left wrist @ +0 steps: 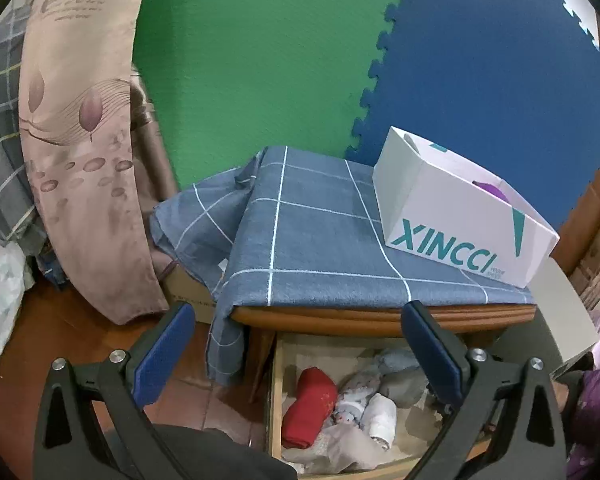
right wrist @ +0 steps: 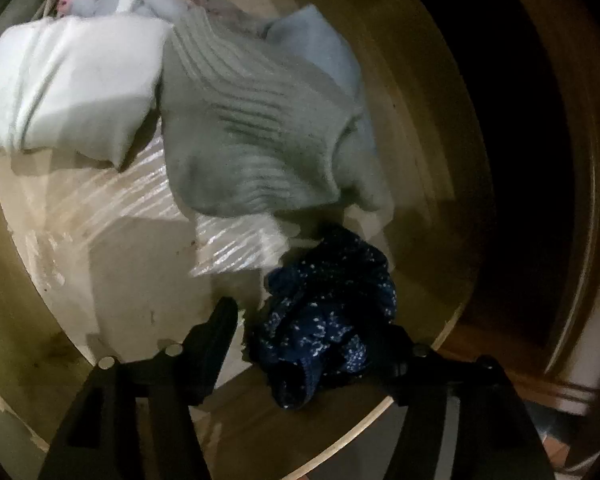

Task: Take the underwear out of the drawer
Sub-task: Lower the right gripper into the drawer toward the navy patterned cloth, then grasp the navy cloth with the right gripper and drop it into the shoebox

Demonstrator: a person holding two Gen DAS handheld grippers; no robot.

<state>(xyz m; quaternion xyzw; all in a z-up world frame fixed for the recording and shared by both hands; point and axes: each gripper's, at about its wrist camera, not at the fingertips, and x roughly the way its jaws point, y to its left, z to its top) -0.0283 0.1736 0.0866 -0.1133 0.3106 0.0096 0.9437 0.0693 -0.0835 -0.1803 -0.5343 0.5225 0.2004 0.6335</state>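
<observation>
The wooden drawer [left wrist: 275, 396] stands open under a small table, with rolled garments in it: a red one [left wrist: 310, 406], a patterned one [left wrist: 354, 396], a white one [left wrist: 380, 420] and a grey one [left wrist: 404, 384]. My left gripper [left wrist: 296, 344] is open and empty above the drawer's left side. In the right wrist view my right gripper [right wrist: 312, 332] is inside the drawer, open around a dark blue speckled underwear [right wrist: 328, 316] that lies between its fingers. A grey ribbed garment [right wrist: 256, 136] and a white roll [right wrist: 68, 84] lie beyond it.
A white XINCCI box [left wrist: 460, 216] stands on the blue checked cloth [left wrist: 320, 232] covering the table top. A beige patterned cushion [left wrist: 84, 140] leans at the left. Green and blue foam mats [left wrist: 260, 60] cover the wall. Clear plastic [right wrist: 140, 196] lines the drawer bottom.
</observation>
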